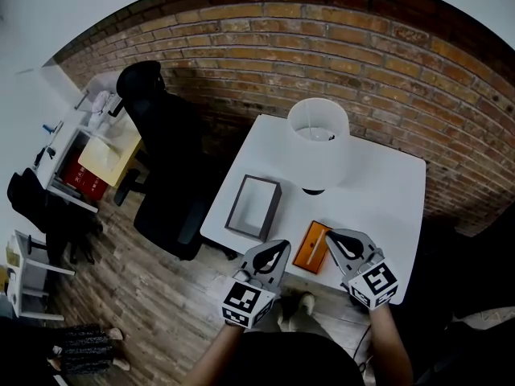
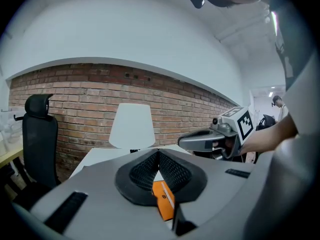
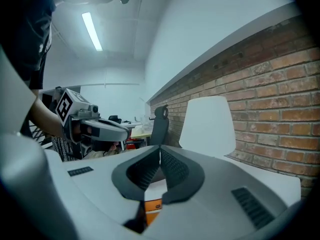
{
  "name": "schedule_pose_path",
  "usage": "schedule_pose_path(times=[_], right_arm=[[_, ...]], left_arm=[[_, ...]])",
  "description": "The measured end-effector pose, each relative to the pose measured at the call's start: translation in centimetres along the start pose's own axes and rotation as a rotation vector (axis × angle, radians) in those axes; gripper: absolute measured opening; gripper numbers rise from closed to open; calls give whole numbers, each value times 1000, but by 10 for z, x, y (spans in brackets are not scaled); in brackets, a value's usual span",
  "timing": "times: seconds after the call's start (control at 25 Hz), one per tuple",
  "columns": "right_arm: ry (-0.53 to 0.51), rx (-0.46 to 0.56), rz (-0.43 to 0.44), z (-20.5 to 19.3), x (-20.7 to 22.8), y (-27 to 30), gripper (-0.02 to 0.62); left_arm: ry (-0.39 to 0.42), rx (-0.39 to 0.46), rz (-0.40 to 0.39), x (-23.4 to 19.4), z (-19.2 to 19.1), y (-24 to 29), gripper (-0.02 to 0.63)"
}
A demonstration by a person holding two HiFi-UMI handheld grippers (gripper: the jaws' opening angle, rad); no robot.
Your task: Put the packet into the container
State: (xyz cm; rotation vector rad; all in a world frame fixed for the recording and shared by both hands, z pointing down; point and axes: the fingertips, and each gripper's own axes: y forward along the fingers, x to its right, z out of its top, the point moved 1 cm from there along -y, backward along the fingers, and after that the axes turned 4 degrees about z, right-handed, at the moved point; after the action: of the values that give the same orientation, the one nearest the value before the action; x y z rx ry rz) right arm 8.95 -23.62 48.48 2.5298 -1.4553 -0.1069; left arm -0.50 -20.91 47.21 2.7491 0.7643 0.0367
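The orange packet [image 1: 312, 246] lies flat near the front edge of the white table [image 1: 386, 191]. The grey open container [image 1: 253, 207] stands to its left on the same table. My left gripper [image 1: 279, 251] hovers at the table's front edge just left of the packet, jaws shut and empty. My right gripper [image 1: 332, 237] hangs just right of the packet, also shut and empty. In the left gripper view the packet [image 2: 164, 199] shows below the closed jaws [image 2: 158, 156]. The right gripper view shows the packet [image 3: 152, 206] under its closed jaws [image 3: 160, 154].
A lamp with a white shade [image 1: 319, 139] stands on the table behind the packet. A black office chair [image 1: 165, 167] is at the table's left. A brick wall [image 1: 338, 47] runs behind. Shelves and clutter [image 1: 80, 159] fill the far left.
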Motion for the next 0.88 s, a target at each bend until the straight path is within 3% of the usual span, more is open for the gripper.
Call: schedule_pose_path(times=[0.24, 0.6, 0.88], right_arm=[[-8, -9, -6, 2, 7, 16, 6], [-78, -102, -40, 1, 8, 42, 6], [-189, -360, 33, -26, -1, 44, 6]], left_arm=[[15, -19, -40, -18, -7, 10, 6], [20, -3, -99, -46, -4, 18, 6], [-18, -8, -127, -55, -17, 19, 6]])
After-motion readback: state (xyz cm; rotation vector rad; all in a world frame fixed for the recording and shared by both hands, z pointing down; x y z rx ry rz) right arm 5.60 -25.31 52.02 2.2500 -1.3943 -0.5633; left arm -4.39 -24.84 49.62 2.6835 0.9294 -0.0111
